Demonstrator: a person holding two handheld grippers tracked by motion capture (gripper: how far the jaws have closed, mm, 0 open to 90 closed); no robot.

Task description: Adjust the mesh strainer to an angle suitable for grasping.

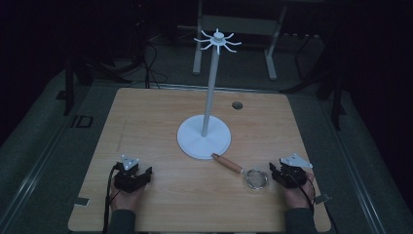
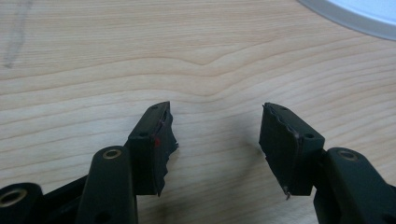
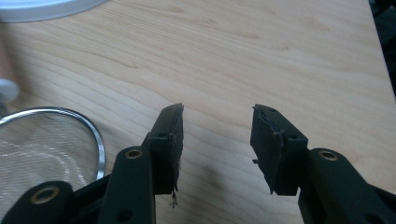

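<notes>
Dim room w/ dark floor surrounds a light wooden table (image 1: 160, 204), seen from above. At the table's centre we see a white stand (image 1: 204, 136): round base, tall thin pole, ring of hooks at the top. Near the far edge sits a small dark round hole (image 1: 237, 105).

Between stand and our right side lies a small strainer (image 1: 246, 174), wooden handle pointing up-left w/ its tip touching the stand's base, metal mesh bowl toward us.

We hold the left gripper (image 1: 146, 171) at the near left, resting low on the table, well apart from the strainer. In the left gripper view its jaws stand wide, bare wood between them, the stand's base edge at top right.

We hold the right gripper (image 1: 273, 170) at the near right, just beside the strainer's bowl. In the right gripper view the jaws are parted, nothing btwn them; the mesh bowl's rim (image 3: 91, 130) sits just outside the left-hand jaw, not inside the gap.
</notes>
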